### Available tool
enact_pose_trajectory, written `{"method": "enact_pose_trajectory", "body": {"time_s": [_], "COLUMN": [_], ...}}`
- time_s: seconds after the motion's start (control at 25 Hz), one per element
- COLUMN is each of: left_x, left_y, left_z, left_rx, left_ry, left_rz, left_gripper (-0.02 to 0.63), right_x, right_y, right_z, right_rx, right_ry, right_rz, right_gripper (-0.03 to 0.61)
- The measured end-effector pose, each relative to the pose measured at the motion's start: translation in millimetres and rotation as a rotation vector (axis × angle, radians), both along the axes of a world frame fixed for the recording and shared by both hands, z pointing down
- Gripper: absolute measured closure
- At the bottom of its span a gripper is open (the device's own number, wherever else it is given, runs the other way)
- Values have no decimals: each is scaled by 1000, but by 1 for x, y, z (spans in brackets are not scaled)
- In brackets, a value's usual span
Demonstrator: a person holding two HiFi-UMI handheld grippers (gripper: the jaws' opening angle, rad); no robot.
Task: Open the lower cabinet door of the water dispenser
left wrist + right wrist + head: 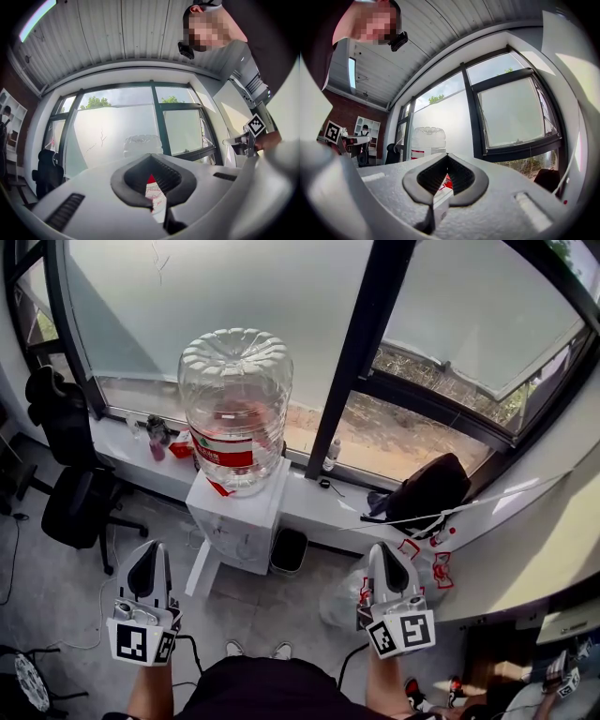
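1. Against the window sill [375, 512] stands the water dispenser [246, 521], with an inverted bottle [234, 409] on top. Its lower cabinet door is on the front face, seen so steeply from above that no handle or free edge can be made out.
2. The left gripper [148, 551] hangs in front of the dispenser and to its left, well apart from it. Its jaws are closed tip to tip on nothing.
3. The right gripper [386, 551] hangs in front of the dispenser and to its right, equally clear of it. Its jaws are also closed and empty.
4. Judged step: the approach, with the door not yet touched. Both gripper views look toward the bottle, so the working gripper probably needs to drop well below that line.
5. Suggested method: find the door's free edge, part the jaws narrowly to pinch it or its handle, and pull along the hinge's arc, not straight out.
6. Caution: a dark bin [288, 549] sits just beside the dispenser's base and may limit the door's swing. The spare gripper could brace the dispenser's body.
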State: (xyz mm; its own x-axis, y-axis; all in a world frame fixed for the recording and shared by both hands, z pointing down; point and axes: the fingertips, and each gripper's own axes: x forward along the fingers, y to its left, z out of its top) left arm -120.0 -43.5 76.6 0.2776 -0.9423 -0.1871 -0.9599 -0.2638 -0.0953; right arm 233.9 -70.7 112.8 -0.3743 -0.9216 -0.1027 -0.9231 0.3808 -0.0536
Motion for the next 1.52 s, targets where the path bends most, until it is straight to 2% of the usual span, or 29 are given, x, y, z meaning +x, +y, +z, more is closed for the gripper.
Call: {"method": "enact_pose_trajectory", "body": {"time_s": [0.72, 1.52], "left_x": [-15, -11], "left_y": [12, 15], "left_z": [-1, -2], "left_rx": [11, 14], "left_ry": [2, 20], "left_rz": [1, 5], "left_gripper": [607, 607], "right_x": [-32, -38], "right_y": [1, 5], "right_z": [-2, 7], "right_rx": [1, -21], "right_ry": [16, 3], "right_rz": [-46, -64], "right_gripper": [574, 574]}}
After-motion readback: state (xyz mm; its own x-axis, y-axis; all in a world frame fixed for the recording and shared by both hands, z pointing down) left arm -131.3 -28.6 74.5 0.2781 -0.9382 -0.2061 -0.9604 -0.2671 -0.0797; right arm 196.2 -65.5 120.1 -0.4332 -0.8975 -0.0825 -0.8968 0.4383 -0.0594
